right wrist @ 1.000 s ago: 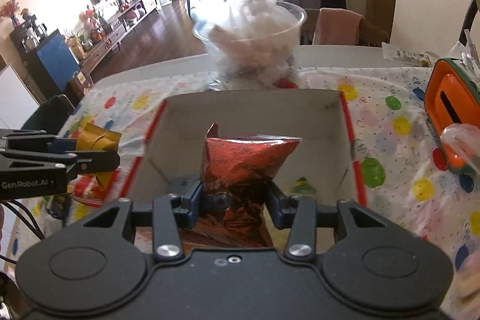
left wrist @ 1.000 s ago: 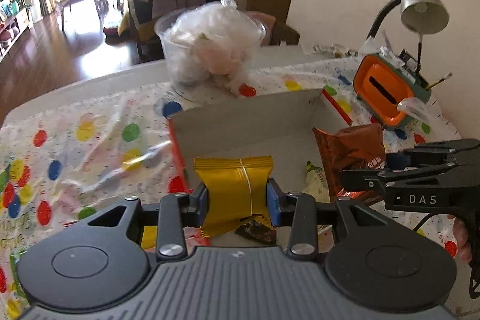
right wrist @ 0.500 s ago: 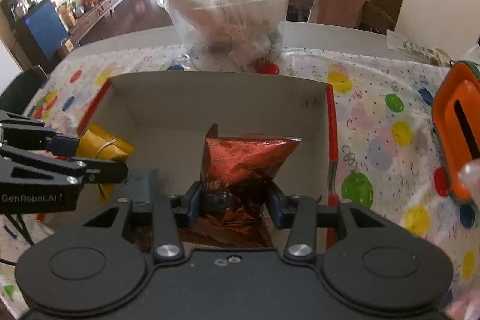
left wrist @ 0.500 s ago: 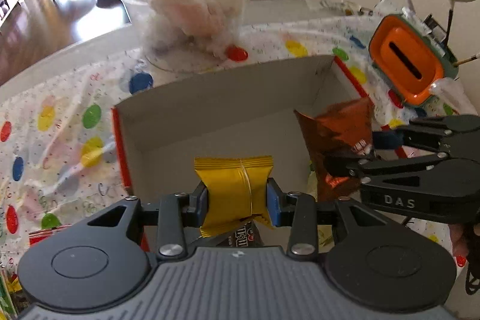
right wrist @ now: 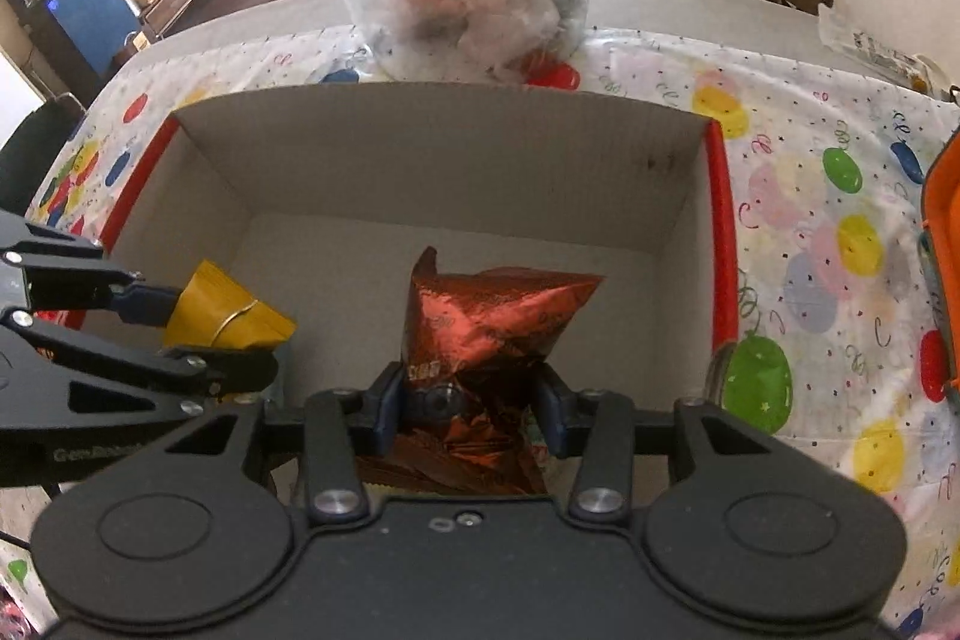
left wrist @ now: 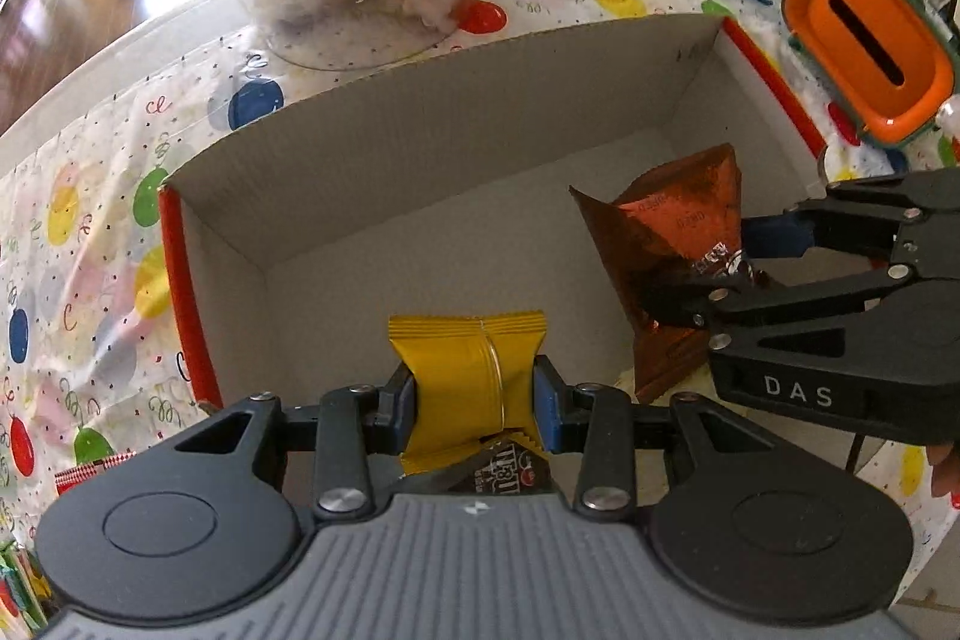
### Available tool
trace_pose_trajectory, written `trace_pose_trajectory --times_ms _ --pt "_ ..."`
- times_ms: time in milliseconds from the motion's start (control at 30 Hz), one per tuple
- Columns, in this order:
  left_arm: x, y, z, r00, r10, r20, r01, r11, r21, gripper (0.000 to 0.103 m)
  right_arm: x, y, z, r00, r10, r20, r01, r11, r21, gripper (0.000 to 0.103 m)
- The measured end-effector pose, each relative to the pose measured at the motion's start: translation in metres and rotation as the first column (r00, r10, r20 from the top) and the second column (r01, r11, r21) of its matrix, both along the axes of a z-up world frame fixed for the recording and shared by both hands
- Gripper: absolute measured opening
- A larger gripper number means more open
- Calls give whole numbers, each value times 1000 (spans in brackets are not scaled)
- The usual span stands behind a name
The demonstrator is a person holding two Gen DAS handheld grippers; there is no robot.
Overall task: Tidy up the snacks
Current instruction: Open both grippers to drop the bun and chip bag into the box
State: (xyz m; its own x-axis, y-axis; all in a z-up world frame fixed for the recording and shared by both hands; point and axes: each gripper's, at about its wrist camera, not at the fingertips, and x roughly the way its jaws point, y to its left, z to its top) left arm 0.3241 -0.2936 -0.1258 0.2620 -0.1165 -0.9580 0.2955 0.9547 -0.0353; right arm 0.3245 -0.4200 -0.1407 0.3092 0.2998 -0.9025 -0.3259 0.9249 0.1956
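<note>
Left fingers point(left wrist: 474, 403) clamp yellow packet point(left wrist: 465, 370); right fingers point(right wrist: 468, 406) clamp red packet point(right wrist: 480, 322).

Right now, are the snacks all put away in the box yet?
Not yet. A dark candy packet already lies in the cardboard box. The left gripper holds a yellow packet and the right gripper holds a red foil bag, both over the open box and not let go. More wrappers show at the tablecloth's edge, so some sorting may remain.

One cardboard box point(right wrist: 444, 148), one gold packet point(left wrist: 468, 370), one red foil packet point(right wrist: 486, 322), and two tools.
</note>
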Motion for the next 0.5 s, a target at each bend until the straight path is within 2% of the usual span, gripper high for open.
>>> trace_pose_trajectory --times_ms 267,500 --pt "4 0 -2 1000 9 1 -9 1000 8 38 0 2 1 1000 6 6 -6 1000 -2 46" --pt "-6 4 9 999 21 35 -20 999 -32 42 -8 -2 10 1000 7 25 -7 1000 17 49"
